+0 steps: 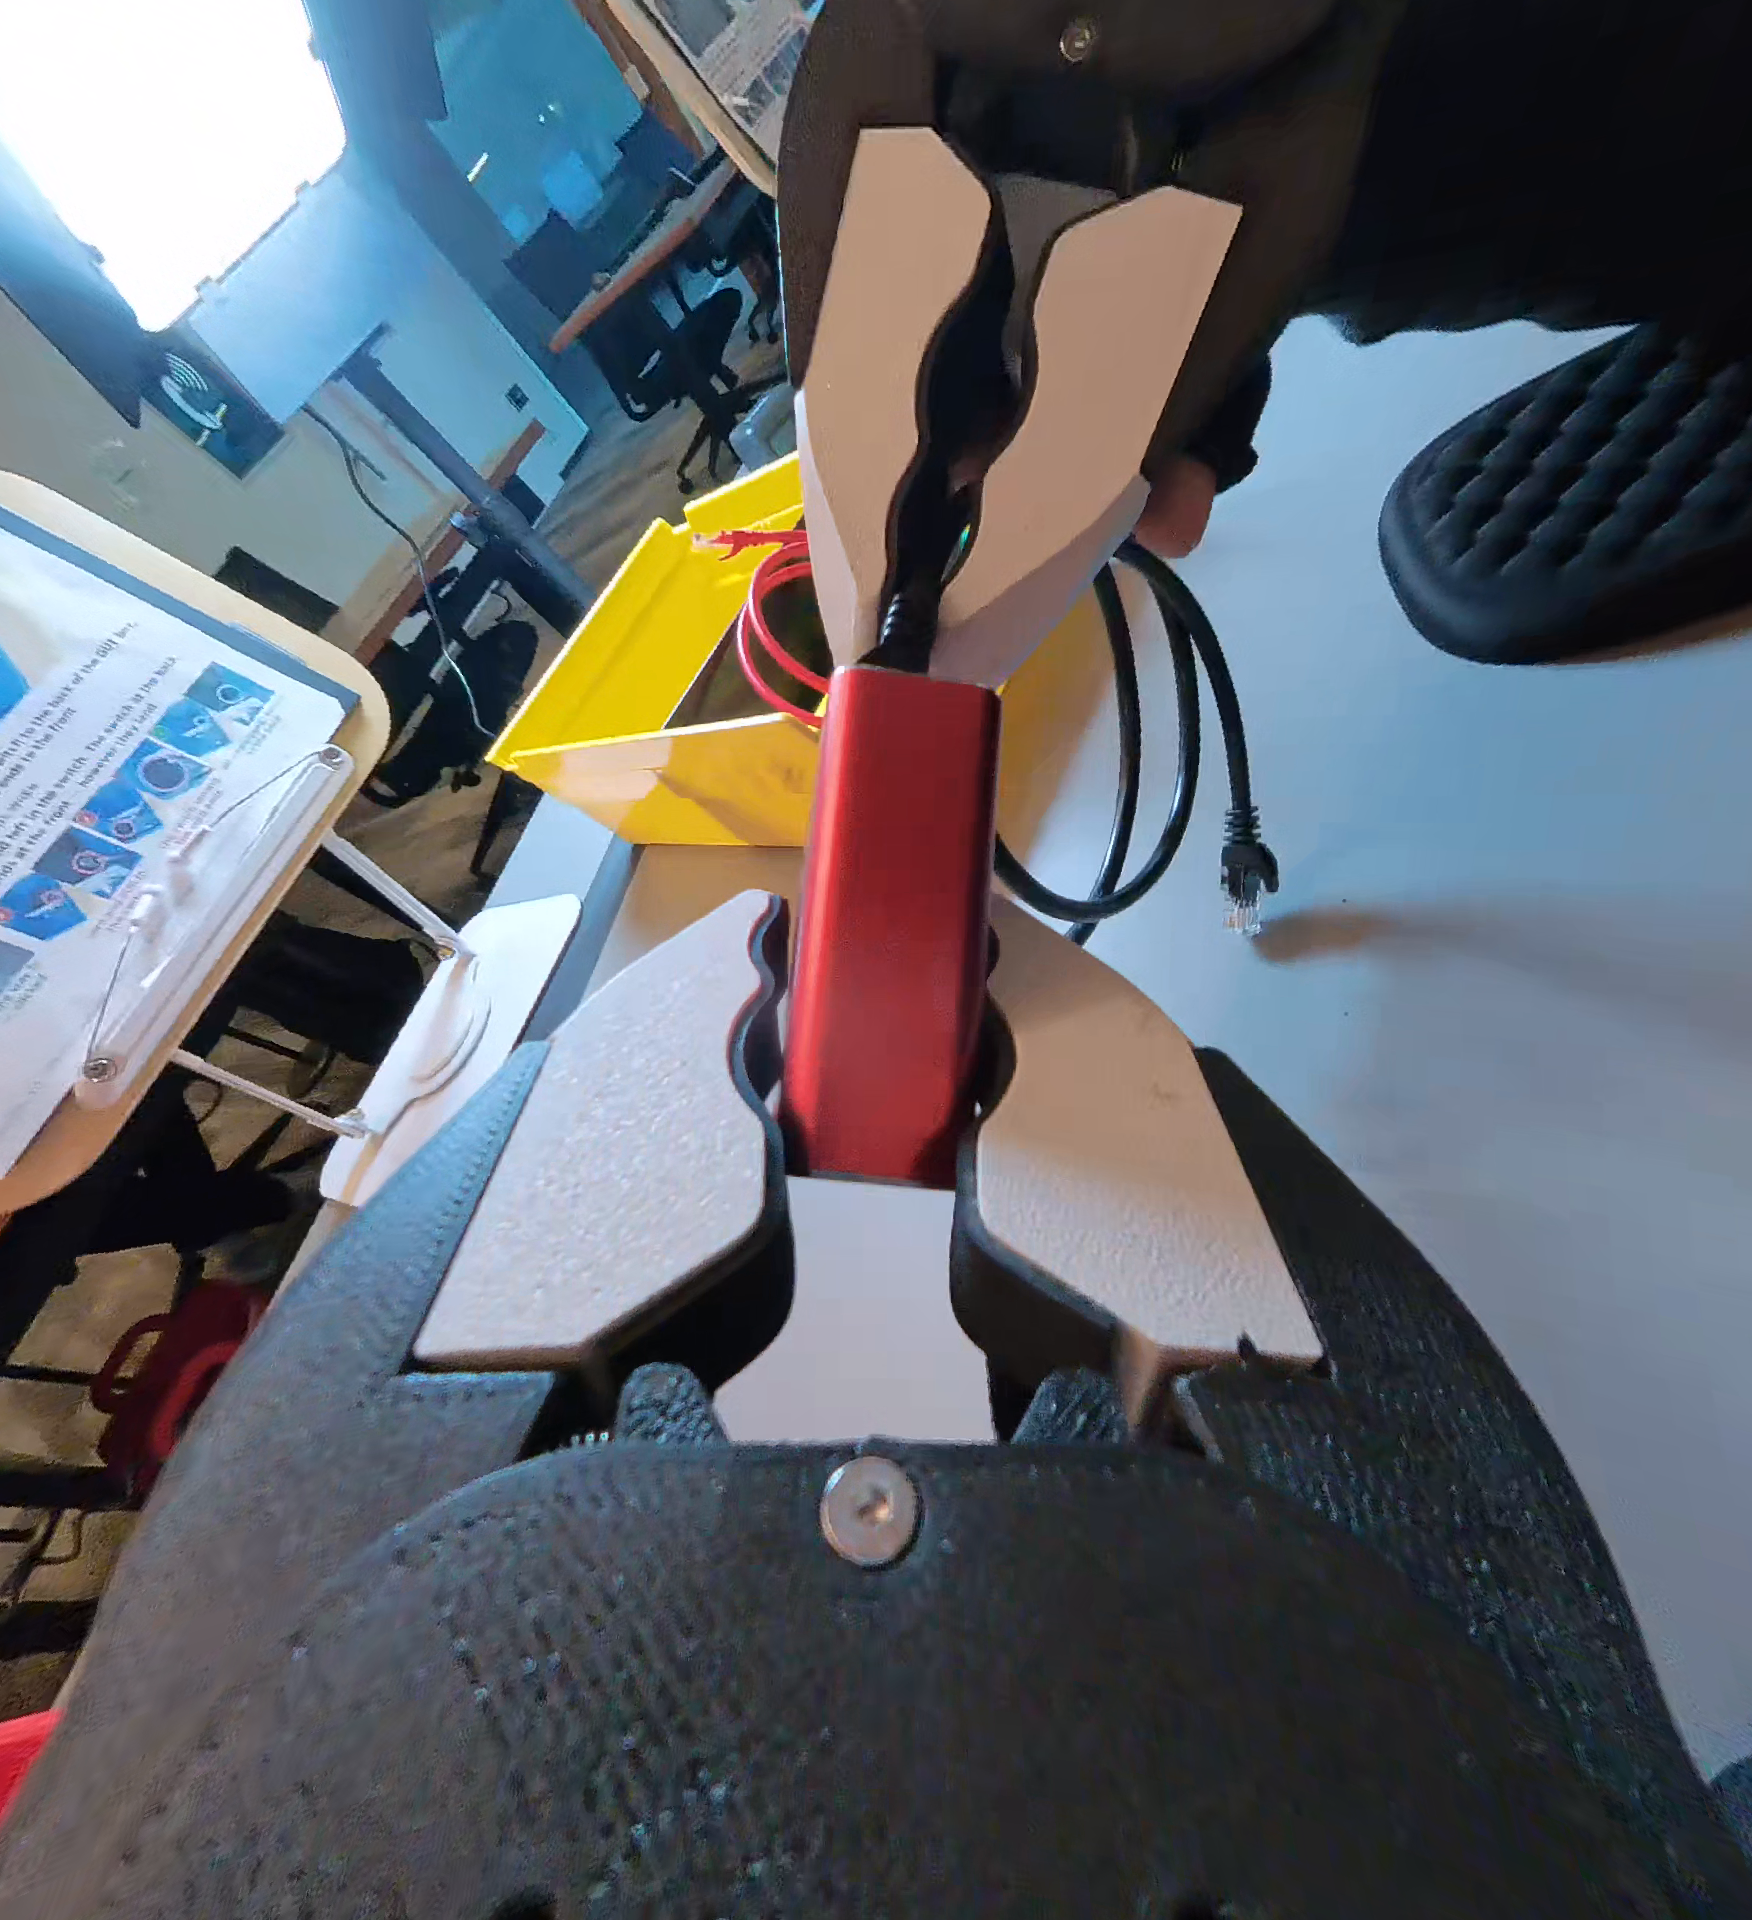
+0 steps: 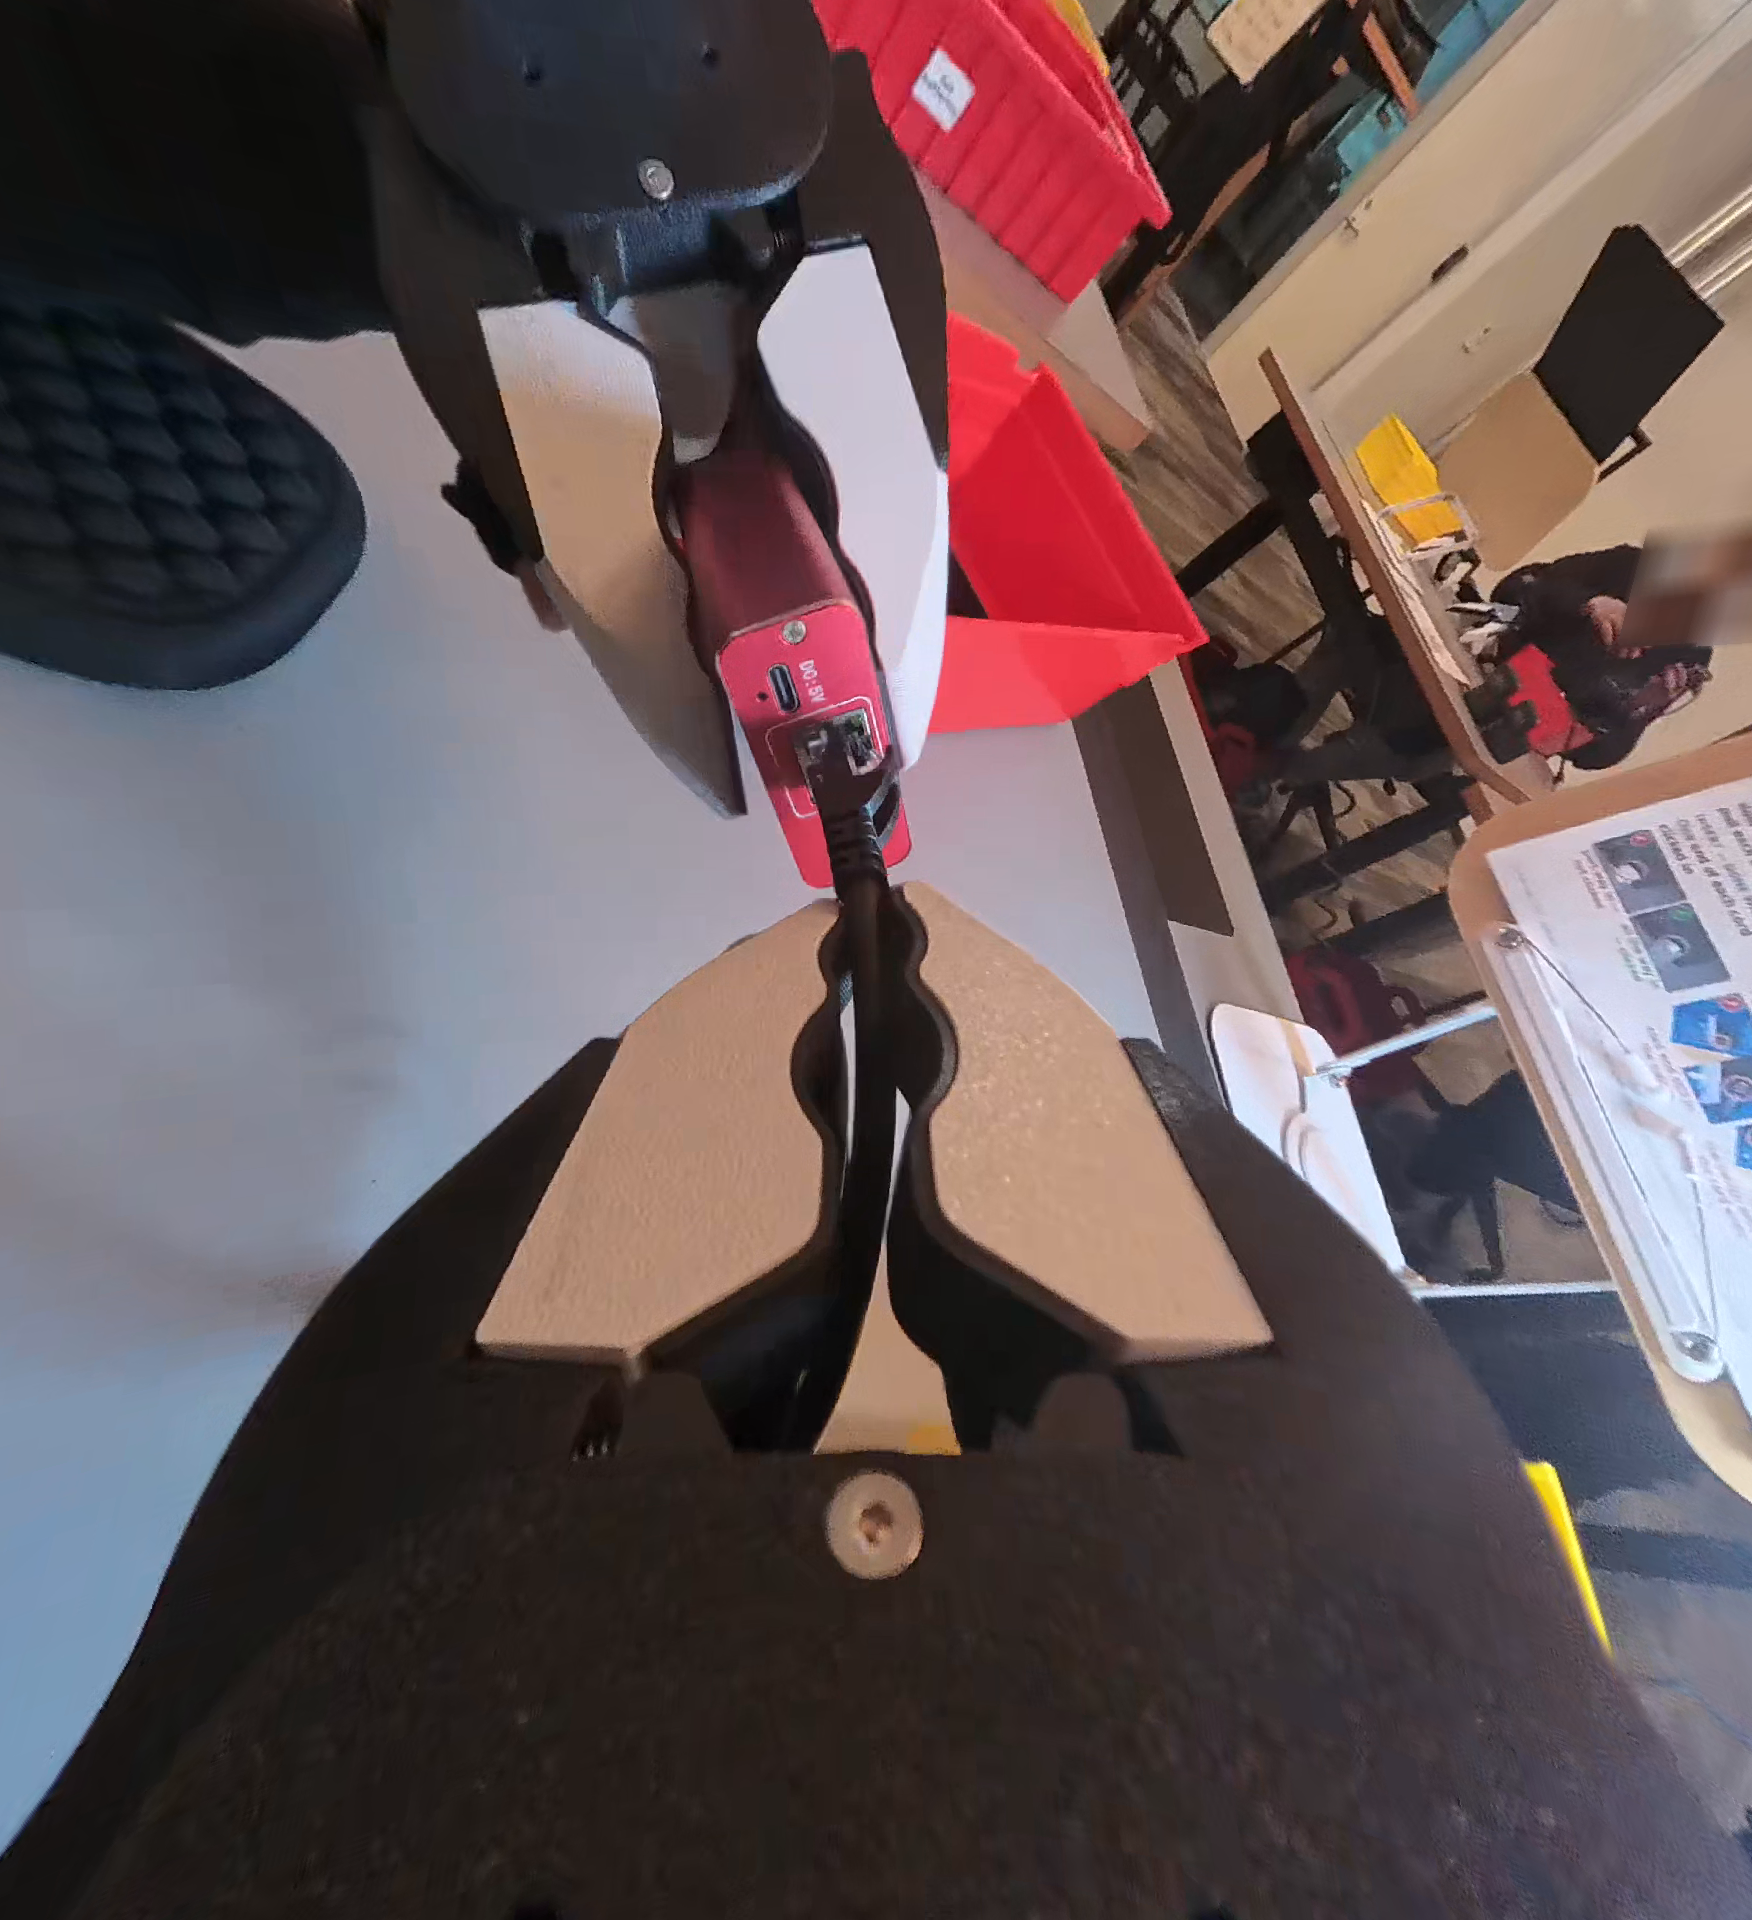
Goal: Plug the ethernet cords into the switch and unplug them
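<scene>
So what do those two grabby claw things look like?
Each gripper, left and right, has a rough black plastic body with a silver screw in the middle. Its two fingers are flat, pale grey and speckly, with wavy black inner edges. The person holding them wears dark sleeves.

A yellow bin (image 1: 643, 717) sits at the far left corner of the white table (image 1: 1474, 1039), its open side tilted up. A black mesh pad (image 1: 1620, 499) lies on the table near its right side. Off the table's left edge, an instruction sheet (image 1: 51, 810) rests on a tan stand (image 1: 352, 707). Red bins (image 2: 1048, 540) stand at the table's edge in the right wrist view, with desks and chairs (image 2: 1578, 364) beyond.
</scene>
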Action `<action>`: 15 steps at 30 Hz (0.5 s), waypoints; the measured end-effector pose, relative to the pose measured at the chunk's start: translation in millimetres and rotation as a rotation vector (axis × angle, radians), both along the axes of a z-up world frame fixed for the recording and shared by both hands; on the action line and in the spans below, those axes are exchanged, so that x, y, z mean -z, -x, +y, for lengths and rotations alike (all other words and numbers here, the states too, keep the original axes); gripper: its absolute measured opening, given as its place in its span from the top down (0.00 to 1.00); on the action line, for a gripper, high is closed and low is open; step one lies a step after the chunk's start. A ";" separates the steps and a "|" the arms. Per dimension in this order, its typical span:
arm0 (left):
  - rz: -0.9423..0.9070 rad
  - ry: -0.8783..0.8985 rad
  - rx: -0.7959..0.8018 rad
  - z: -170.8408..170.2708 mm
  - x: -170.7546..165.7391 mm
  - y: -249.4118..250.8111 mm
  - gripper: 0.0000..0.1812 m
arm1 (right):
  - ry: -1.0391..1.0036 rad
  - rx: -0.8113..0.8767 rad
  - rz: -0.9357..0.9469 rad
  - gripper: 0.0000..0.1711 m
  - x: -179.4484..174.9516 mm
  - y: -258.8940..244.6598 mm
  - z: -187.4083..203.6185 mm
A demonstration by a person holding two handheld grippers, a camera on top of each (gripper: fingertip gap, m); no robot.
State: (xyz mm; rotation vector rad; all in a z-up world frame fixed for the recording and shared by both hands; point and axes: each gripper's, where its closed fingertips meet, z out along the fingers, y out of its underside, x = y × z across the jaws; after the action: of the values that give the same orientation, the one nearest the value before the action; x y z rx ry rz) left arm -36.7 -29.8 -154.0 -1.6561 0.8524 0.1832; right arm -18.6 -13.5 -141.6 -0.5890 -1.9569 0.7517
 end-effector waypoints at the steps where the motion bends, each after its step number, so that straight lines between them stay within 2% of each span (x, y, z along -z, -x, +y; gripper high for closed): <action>1: 0.004 0.006 0.006 -0.9 2.4 -0.5 0.83 | 0.006 -0.007 -0.015 0.98 2.7 -1.0 -1.0; 4: 0.018 0.006 0.020 -2.1 4.7 -2.5 0.83 | 0.001 -0.032 -0.004 0.97 3.5 -3.9 -4.1; 7: 0.019 0.021 0.028 -3.1 6.6 -3.7 0.83 | -0.002 -0.076 0.032 0.89 -3.1 -7.9 -12.1; 15: 0.018 0.052 0.047 -5.0 13.9 -7.1 0.83 | -0.057 -0.078 0.065 0.92 4.0 0.4 -20.1</action>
State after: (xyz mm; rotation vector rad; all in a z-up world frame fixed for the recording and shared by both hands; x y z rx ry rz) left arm -29.6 -34.8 -167.9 -1.6837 0.9155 0.1450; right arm -18.9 -33.7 -145.6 -0.4506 -1.9436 0.7523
